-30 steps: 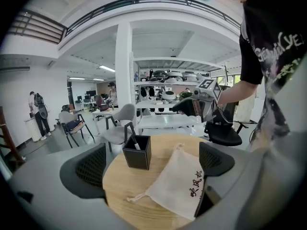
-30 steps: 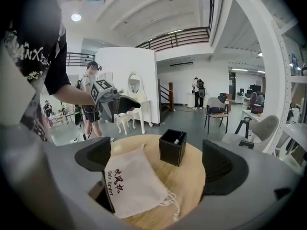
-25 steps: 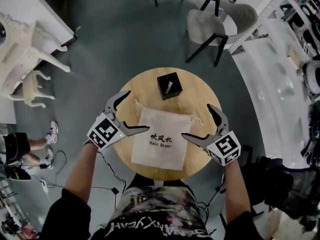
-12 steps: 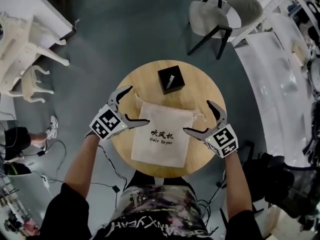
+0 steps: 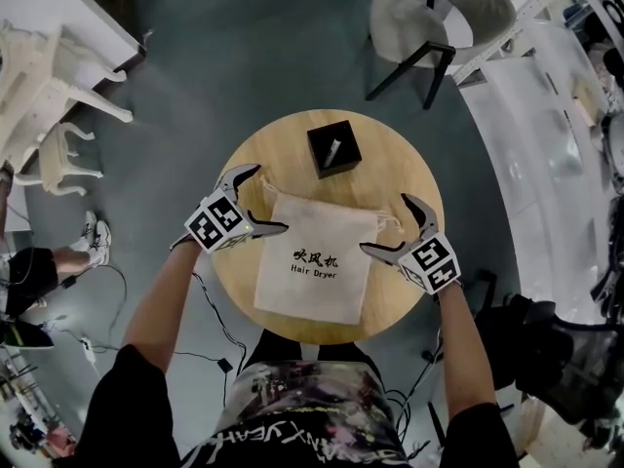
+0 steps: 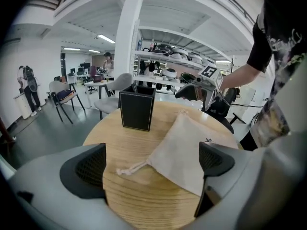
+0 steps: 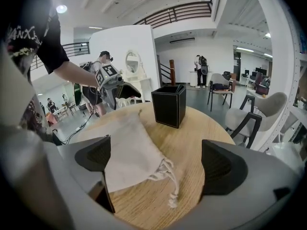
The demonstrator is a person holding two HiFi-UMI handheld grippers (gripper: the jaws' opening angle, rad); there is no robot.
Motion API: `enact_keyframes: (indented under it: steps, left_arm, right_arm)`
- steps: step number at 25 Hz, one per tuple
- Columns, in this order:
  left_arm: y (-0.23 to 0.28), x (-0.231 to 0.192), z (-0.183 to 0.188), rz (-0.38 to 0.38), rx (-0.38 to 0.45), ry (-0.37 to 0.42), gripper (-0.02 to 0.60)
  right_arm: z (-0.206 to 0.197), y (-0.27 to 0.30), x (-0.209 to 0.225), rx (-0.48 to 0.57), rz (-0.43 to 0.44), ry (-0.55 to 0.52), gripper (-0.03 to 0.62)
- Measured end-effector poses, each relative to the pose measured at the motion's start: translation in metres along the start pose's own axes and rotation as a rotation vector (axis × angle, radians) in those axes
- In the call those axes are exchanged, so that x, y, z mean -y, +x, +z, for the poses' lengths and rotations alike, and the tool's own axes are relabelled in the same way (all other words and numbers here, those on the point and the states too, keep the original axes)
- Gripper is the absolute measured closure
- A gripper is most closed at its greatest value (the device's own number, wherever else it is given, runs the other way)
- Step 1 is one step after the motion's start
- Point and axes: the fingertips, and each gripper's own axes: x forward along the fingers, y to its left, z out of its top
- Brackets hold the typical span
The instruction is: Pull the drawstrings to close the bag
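A beige cloth drawstring bag (image 5: 317, 257) printed "Hair Dryer" lies flat on the round wooden table (image 5: 390, 174). Its left drawstring (image 6: 132, 167) trails from the bag's top left corner, and the knotted right drawstring (image 7: 168, 182) from the top right corner. My left gripper (image 5: 261, 201) is open at the bag's upper left corner, jaws either side of the left string end. My right gripper (image 5: 388, 227) is open at the upper right corner, around the right string. Neither holds anything.
A black square box (image 5: 333, 148) stands on the table beyond the bag. A grey chair (image 5: 434, 22) stands on the floor past the table. White furniture (image 5: 39, 86) is at the left, a white shelf unit (image 5: 546, 144) at the right. Cables (image 5: 210, 310) lie by my feet.
Both grippers have moved forward along the bag's sides to its top corners, still open. The bag has not moved.
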Motion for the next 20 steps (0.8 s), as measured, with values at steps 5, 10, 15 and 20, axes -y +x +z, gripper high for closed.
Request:
enact_keyframes:
  steps: [5, 10, 15, 20]
  left_arm:
    - [0.014, -0.011, -0.023, -0.027, -0.081, 0.008, -0.003]
    - [0.025, -0.011, -0.039, -0.066, -0.184, 0.09, -0.004]
    - [0.036, -0.007, -0.051, -0.119, -0.273, 0.194, -0.003]
    - [0.045, -0.002, -0.061, -0.18, -0.358, 0.307, -0.003]
  right_arm:
    - [-0.023, 0.011, 0.005, -0.069, 0.024, -0.025, 0.01]
    - [-0.053, 0.019, 0.012, -0.163, 0.04, -0.058, 0.01]
    - [-0.068, 0.025, 0.02, -0.236, 0.064, -0.118, 0.01]
    - [-0.077, 0.032, 0.019, -0.321, 0.112, -0.196, 0.01]
